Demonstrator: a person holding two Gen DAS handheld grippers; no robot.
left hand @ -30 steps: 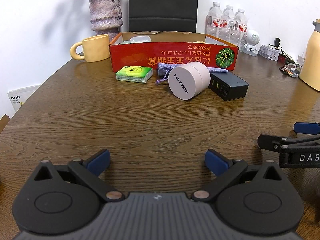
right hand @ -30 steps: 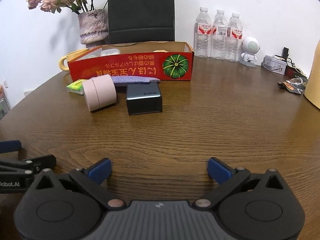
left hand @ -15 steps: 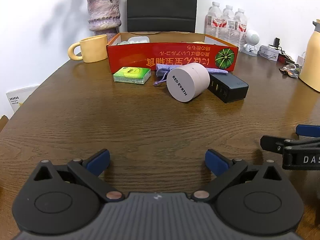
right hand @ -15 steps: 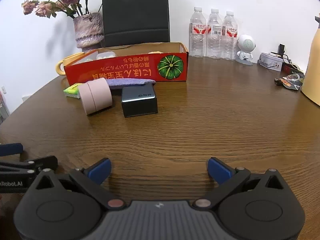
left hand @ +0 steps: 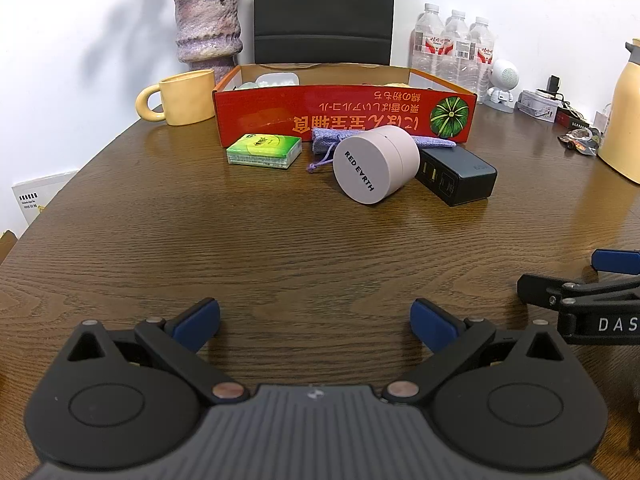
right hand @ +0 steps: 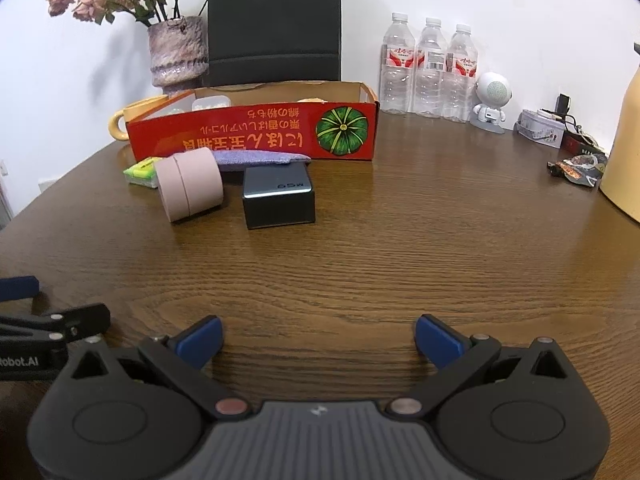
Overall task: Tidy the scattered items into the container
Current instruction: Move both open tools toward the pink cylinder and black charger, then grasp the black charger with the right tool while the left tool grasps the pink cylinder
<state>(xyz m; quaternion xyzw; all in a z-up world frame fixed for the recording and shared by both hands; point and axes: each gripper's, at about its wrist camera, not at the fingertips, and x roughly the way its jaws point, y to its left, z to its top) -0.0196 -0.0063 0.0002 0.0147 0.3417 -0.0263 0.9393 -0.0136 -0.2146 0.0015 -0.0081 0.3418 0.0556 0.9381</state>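
A red cardboard box (left hand: 344, 114) (right hand: 256, 136) stands at the far side of the round wooden table, with a few pale items inside. In front of it lie a green tissue pack (left hand: 264, 151) (right hand: 141, 172), a purple drawstring pouch (left hand: 324, 142) (right hand: 256, 159), a pink round jar (left hand: 374, 170) (right hand: 188, 184) on its side and a dark charger block (left hand: 456, 176) (right hand: 279, 196). My left gripper (left hand: 315, 320) is open over bare table, well short of them. My right gripper (right hand: 319, 336) is open too, beside the left one.
A yellow mug (left hand: 182, 98) and a vase of dried roses (left hand: 208, 28) stand left of the box. Behind it is a black bag (right hand: 274, 24). Three water bottles (right hand: 430, 70), a small white robot figure (right hand: 492, 100), a tin and a yellow jug (right hand: 624, 152) fill the right.
Both grippers have drifted slightly, and the box and items sit a little lower and further right in the left wrist view. Nothing was grasped; both stay open.
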